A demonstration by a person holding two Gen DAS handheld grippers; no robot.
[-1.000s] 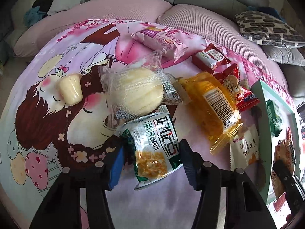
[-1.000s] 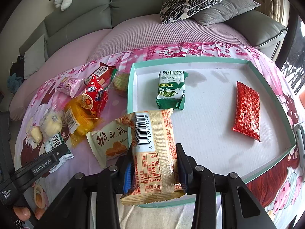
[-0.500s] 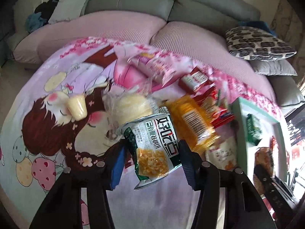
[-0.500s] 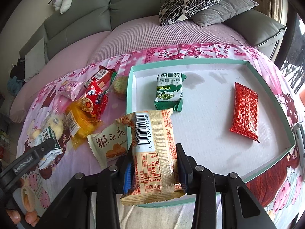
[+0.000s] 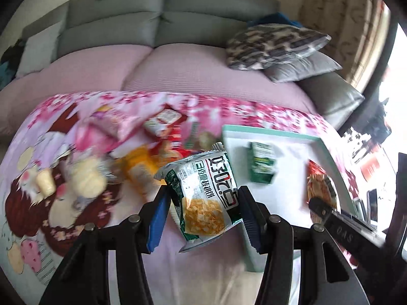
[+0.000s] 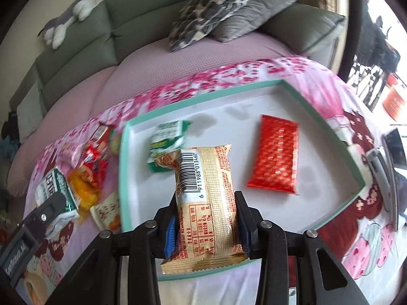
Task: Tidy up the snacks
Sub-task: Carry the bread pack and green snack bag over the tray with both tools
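Observation:
My left gripper (image 5: 203, 212) is shut on a green-and-white snack bag (image 5: 206, 198), lifted above the pink cartoon blanket just left of the teal-rimmed white tray (image 5: 267, 132). The same bag (image 6: 54, 190) shows at the left edge of the right wrist view. My right gripper (image 6: 207, 218) is shut on a beige cracker pack (image 6: 206, 200) with a barcode, held over the tray's near edge (image 6: 201, 274). Inside the tray lie a green biscuit pack (image 6: 166, 142) and a red wafer pack (image 6: 276, 153).
Several loose snacks lie on the blanket left of the tray: a pink pack (image 5: 106, 127), red packs (image 5: 162, 122), an orange bag (image 5: 142, 167) and pale buns (image 5: 86, 178). A grey sofa (image 5: 162, 20) with patterned cushions (image 5: 274, 45) runs behind. A phone (image 6: 384, 167) lies right of the tray.
My left gripper has lifted the green-and-white bag off the blanket and carried it right, toward the tray. My right gripper with the cracker pack has shifted right over the tray.

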